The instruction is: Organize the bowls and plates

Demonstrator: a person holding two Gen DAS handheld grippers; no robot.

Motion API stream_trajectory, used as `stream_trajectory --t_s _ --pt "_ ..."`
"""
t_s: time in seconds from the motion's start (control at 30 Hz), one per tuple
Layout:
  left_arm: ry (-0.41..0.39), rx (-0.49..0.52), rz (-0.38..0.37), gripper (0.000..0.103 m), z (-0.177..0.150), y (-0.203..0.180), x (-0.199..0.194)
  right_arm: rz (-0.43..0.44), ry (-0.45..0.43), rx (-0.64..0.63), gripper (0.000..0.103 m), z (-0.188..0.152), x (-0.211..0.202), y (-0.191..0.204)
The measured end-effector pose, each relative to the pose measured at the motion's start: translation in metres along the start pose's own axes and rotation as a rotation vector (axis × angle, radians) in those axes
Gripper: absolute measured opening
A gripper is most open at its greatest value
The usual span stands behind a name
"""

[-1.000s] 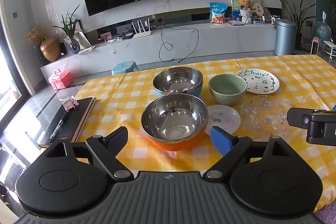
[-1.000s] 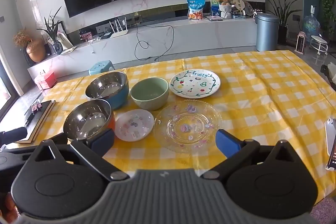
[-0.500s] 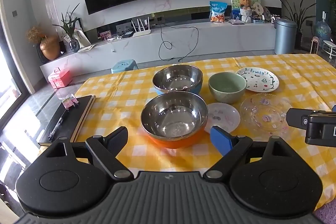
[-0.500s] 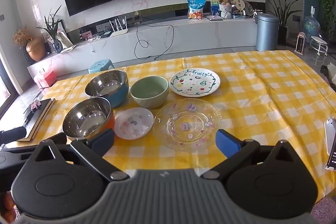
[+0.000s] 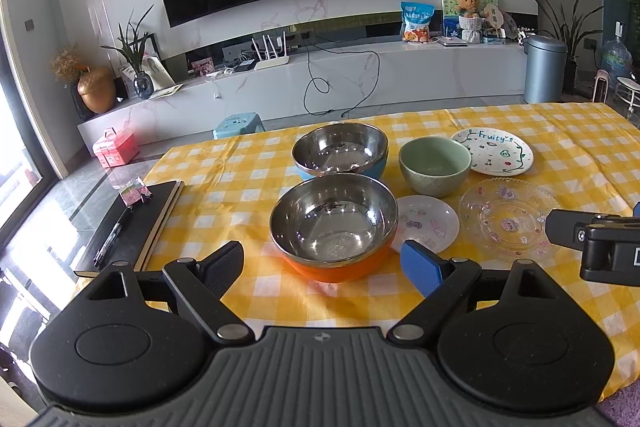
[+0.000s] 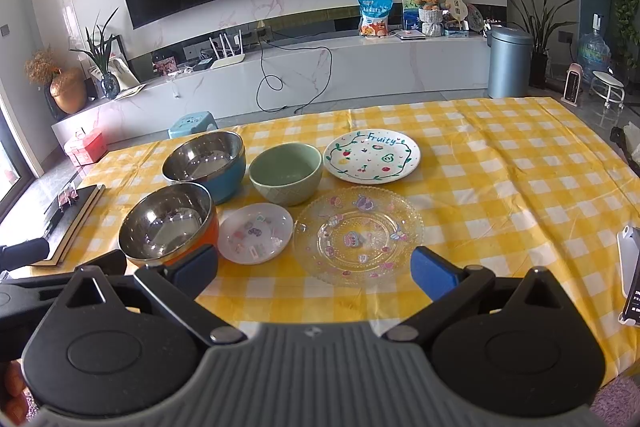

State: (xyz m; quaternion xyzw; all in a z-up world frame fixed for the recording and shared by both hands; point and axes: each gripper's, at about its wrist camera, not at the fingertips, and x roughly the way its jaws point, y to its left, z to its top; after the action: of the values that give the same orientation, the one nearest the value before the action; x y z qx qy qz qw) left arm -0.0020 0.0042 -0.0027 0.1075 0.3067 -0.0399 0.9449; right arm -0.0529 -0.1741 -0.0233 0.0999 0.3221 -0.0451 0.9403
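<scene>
On the yellow checked table stand an orange-based steel bowl [image 5: 334,223] [image 6: 168,221], a blue-based steel bowl [image 5: 340,151] [image 6: 206,163] and a green bowl [image 5: 434,165] [image 6: 286,173]. Beside them lie a small white plate [image 5: 430,223] [image 6: 256,233], a clear glass plate [image 5: 504,217] [image 6: 358,235] and a white "Fruity" plate [image 5: 494,151] [image 6: 372,155]. My left gripper [image 5: 322,267] is open and empty, just short of the orange bowl. My right gripper [image 6: 314,269] is open and empty, just short of the glass plate.
A black notebook with a pen [image 5: 128,223] lies at the table's left edge. A phone [image 6: 630,267] stands at the right edge. Behind the table are a TV wall, a low cabinet, a blue stool [image 5: 238,125] and a grey bin [image 6: 510,63].
Both grippers have crept slightly forward toward the dishes; the bowls and plates appear a little nearer. Nothing on the table has moved.
</scene>
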Motion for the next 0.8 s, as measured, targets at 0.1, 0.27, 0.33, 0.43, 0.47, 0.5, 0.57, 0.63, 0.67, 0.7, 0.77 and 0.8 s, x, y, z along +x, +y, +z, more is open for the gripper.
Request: stream_trajectory --t_s 0.1,0.27,0.33,0.43,0.47,0.5,0.57,0.63,0.67,0.7,0.77,0.8 --pt "0.0 0.0 -0.001 0.103 0.0001 0.0001 0.0001 0.001 0.0 0.001 0.1 -0.0005 0.0001 0.0002" --pt "0.001 0.0 0.0 0.103 0.0003 0.0 0.0 -0.001 0.0 -0.002 0.1 -0.0008 0.0013 0.0007" --pt "0.002 0.0 0.001 0.103 0.0002 -0.0001 0.0 0.0 0.002 0.0 0.1 -0.002 0.0023 0.0006" --pt "0.003 -0.003 0.003 0.103 -0.0005 -0.0019 0.003 -0.001 0.003 -0.001 0.1 -0.0019 0.0027 0.0008" --pt "0.003 -0.002 0.002 0.103 -0.0002 -0.002 0.0028 0.0 0.003 -0.001 0.1 -0.0019 0.0027 0.0007" --pt "0.004 -0.003 0.002 0.103 -0.0011 -0.0004 0.0012 0.001 0.003 -0.001 0.1 -0.0025 0.0032 0.0006" --pt "0.003 -0.002 0.002 0.103 -0.0009 -0.0004 0.0013 0.001 0.003 -0.002 0.1 -0.0021 0.0023 0.0011" --pt "0.003 -0.002 0.001 0.103 -0.0011 -0.0004 0.0013 0.0 0.004 -0.003 0.1 -0.0028 0.0027 0.0014" --pt "0.003 -0.002 0.002 0.103 -0.001 -0.0005 0.0014 0.0 0.004 -0.003 0.1 -0.0032 0.003 0.0016" --pt "0.003 -0.003 0.002 0.103 -0.0011 -0.0005 0.0014 0.0 0.006 -0.003 0.1 -0.0036 0.0038 0.0014" --pt "0.003 -0.003 0.002 0.103 -0.001 -0.0005 0.0014 -0.001 0.008 -0.004 0.1 -0.0039 0.0051 0.0014" --pt "0.003 -0.003 0.002 0.103 -0.0013 -0.0005 0.0014 -0.001 0.009 -0.005 0.1 -0.002 0.0028 0.0015"
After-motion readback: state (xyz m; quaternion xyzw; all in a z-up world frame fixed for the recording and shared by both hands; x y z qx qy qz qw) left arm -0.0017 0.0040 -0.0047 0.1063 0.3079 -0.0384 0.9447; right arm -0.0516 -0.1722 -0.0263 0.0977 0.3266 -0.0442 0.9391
